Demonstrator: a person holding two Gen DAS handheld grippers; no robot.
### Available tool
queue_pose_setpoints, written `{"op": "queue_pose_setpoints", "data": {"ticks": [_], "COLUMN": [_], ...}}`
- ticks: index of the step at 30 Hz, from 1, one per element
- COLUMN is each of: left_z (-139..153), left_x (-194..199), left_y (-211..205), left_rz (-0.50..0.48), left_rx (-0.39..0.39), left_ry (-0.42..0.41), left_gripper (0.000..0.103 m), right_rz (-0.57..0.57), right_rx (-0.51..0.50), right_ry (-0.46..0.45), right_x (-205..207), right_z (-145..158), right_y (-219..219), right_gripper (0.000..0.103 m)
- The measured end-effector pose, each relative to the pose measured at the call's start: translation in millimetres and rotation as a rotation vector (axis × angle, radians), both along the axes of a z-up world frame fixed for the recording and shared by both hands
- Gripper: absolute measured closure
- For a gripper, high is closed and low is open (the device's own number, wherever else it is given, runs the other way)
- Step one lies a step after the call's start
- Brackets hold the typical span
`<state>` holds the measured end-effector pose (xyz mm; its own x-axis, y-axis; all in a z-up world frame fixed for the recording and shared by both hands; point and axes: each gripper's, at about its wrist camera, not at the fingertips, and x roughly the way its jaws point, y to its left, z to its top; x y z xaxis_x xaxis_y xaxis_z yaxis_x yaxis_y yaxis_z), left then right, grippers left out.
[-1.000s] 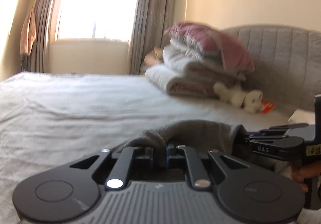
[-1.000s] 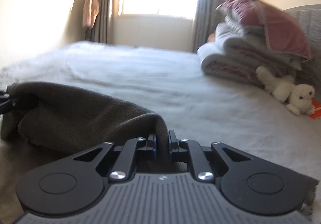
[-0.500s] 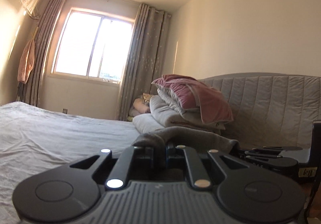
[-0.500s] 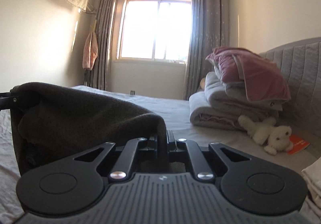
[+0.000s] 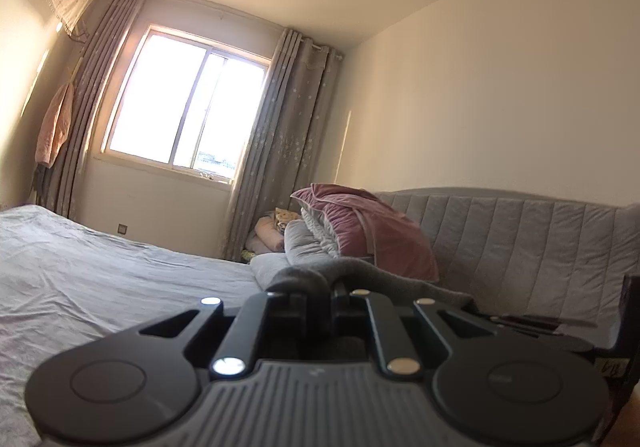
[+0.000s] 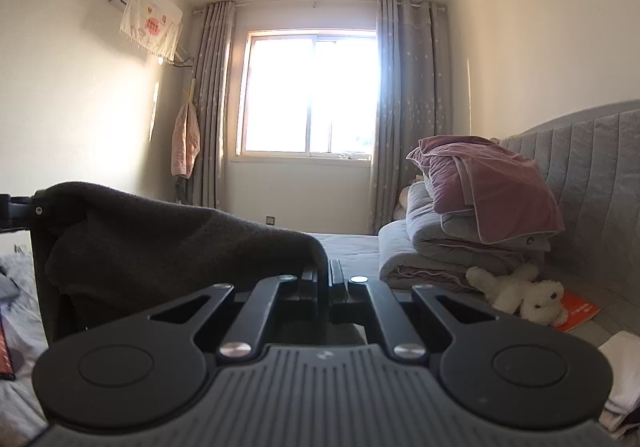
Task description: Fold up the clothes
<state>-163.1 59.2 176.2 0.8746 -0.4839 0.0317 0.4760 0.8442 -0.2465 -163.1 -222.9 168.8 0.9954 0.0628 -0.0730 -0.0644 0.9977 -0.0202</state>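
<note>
- Above the grey-sheeted bed [image 5: 100, 287], both grippers pointed level across the room, with a dark grey garment [image 6: 172, 243] strung between them
- At the left gripper [image 5: 331, 289], the jaws were clamped on one bunched edge of the garment, the fabric humping up over the fingertips and trailing away to the right
- At the right gripper [image 6: 326, 275], the jaws had just been closing and stood pressed together on a thin fold of the same garment, pinched between them
- From the right wrist view, the cloth ran leftwards in a broad sagging span to the other gripper's black fingers at the frame's left edge, and hung down from there clear of the bed
- Against the padded grey headboard [image 6: 592, 175] lay a stack of folded quilts [image 6: 452, 247] topped by a mauve blanket [image 6: 492, 183]
- Just beside the stack, a white plush toy [image 6: 520, 293] lay on the bed, touching an orange booklet [image 6: 580, 311]
- Behind the bed, a bright window [image 6: 310, 93] stood between grey curtains [image 6: 412, 107], with a pink garment [image 6: 185, 143] hanging by the left-hand curtain
- High on the left wall sat an air conditioner [image 6: 146, 21] draped in a patterned cover
- Some white folded cloth [image 6: 624, 375] showed at the right edge of the right wrist view
</note>
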Motion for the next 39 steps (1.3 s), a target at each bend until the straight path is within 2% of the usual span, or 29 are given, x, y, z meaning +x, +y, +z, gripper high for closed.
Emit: {"op": "queue_pose_setpoints", "data": {"ticks": [5,9,16,22,27,28,29,31,33,36,39], "left_z": [8.0,-12.9,-87.4,-141.0,-174.6,-180.4,-185.0,-191.6,-193.1,-192.0,-186.5], "left_x": [-0.6,31.5,117.6,178.4,217.1,220.5,222.9,224.6,223.5,221.8,214.0], "left_y": [5.4,6.6,6.3,0.1,-7.7,-7.6,-8.0,-9.7,-10.9,-7.6,-0.9], "left_rz": [-0.021,0.003,0.117,0.17,0.189,0.18,0.167,0.146,0.143,0.116,0.104], "left_rx": [-0.024,-0.014,0.043,0.065,0.073,0.067,0.068,0.086,0.116,0.141,0.16], "left_ry": [0.018,0.102,0.322,0.408,0.478,0.5,0.512,0.524,0.525,0.537,0.532], "left_gripper": [0.093,0.093,0.093,0.093,0.091,0.085,0.081,0.066,0.059,0.047,0.038], "right_rz": [0.03,0.03,0.018,0.0,-0.018,-0.025,-0.032,-0.045,-0.036,0.002,0.043], "right_rx": [0.043,0.037,0.026,0.001,-0.001,0.0,0.002,0.001,-0.016,-0.054,-0.101], "right_ry": [0.002,0.054,0.202,0.314,0.378,0.396,0.414,0.44,0.436,0.425,0.423], "right_x": [-6.6,13.7,79.3,144.4,184.4,189.9,194.8,197.6,194.6,186.3,173.8], "right_z": [10.8,-0.3,-59.0,-118.8,-152.6,-158.3,-163.6,-169.3,-167.9,-162.2,-159.4], "right_y": [0.6,4.5,16.8,24.0,27.4,27.2,26.9,25.8,25.0,27.3,33.7], "right_gripper": [0.098,0.098,0.098,0.098,0.098,0.097,0.092,0.081,0.06,0.051,0.051]}}
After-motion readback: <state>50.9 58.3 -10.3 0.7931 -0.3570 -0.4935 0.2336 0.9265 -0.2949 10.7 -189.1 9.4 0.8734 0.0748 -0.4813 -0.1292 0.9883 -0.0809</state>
